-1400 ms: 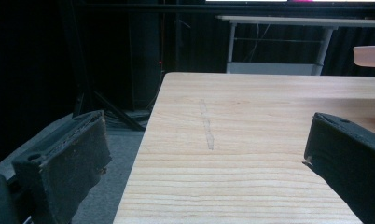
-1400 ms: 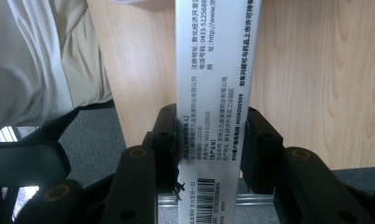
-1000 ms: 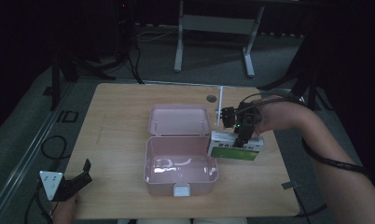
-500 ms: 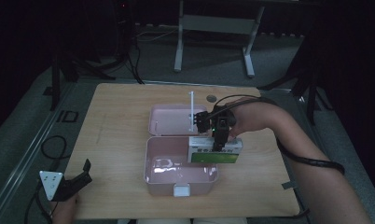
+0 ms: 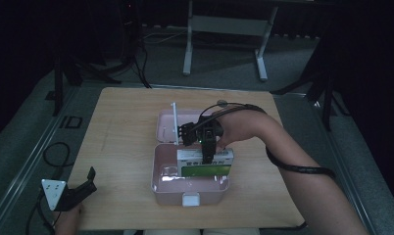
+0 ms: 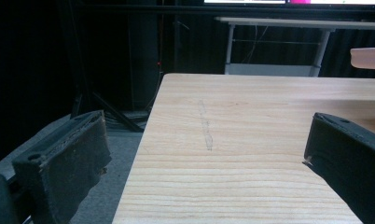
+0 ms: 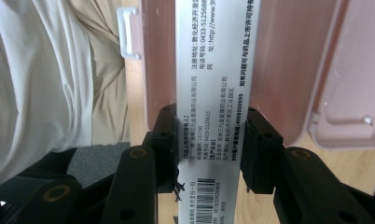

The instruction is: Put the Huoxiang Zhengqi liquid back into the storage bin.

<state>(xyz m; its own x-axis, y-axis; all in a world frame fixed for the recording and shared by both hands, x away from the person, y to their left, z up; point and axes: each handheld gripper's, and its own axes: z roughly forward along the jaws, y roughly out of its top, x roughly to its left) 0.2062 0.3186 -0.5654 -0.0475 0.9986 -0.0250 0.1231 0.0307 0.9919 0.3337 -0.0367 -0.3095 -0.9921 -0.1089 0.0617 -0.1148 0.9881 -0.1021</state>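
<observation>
Pink case (image 5: 160, 182) is lying open right beneath the carton (image 5: 205, 164) I'm clamping crosswise in my right gripper (image 5: 205, 157); left gripper (image 5: 80, 191) is idling wide open, well apart.

A light wooden table top (image 5: 126, 132) with a faint dark scratch (image 6: 205, 128) on its left part is seen on a grey floor (image 5: 28, 142). At the far side, a white metal stand with two legs (image 5: 224, 29) is set against darkness, and black cables (image 5: 53, 152) are laid on the floor at the left.
</observation>
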